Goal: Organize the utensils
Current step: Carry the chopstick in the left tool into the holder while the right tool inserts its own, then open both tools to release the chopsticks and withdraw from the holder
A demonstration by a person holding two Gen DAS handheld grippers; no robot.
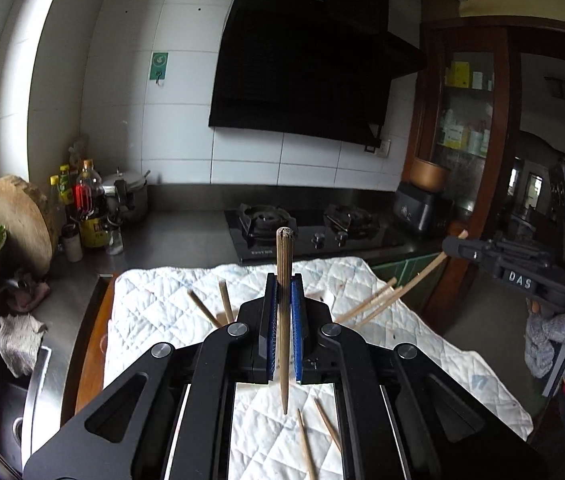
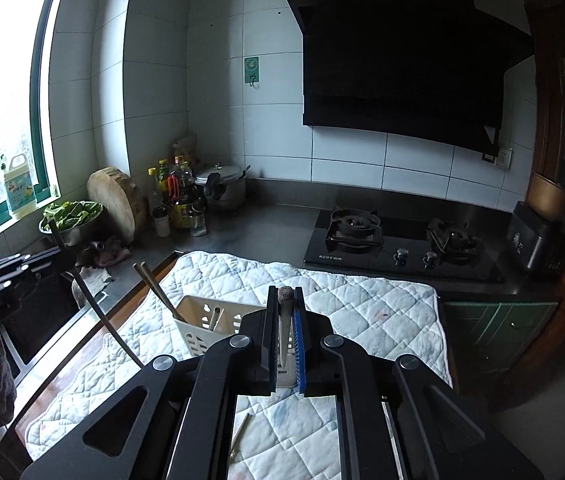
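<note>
My left gripper (image 1: 284, 280) is shut on a brown chopstick (image 1: 283, 252) that stands upright between its blue pads, tip down above the white quilted cloth (image 1: 162, 304). My right gripper (image 2: 285, 292) is shut on another chopstick (image 2: 285, 328), also upright. Just ahead of it, a white slotted holder (image 2: 202, 328) stands on the cloth with chopsticks (image 2: 154, 286) leaning in it. Loose chopsticks (image 1: 306, 446) lie on the cloth below. Each gripper shows in the other's view: the right gripper (image 1: 452, 246) and the left gripper (image 2: 56, 254), both with a chopstick.
A black gas hob (image 2: 398, 240) lies beyond the cloth. Back left stand bottles (image 2: 178, 196), a pot (image 2: 224, 188), a round wooden board (image 2: 112, 200) and a bowl of greens (image 2: 70, 216). A sink (image 1: 2, 392) is at the left. A gloved hand (image 1: 558, 344) holds the right gripper.
</note>
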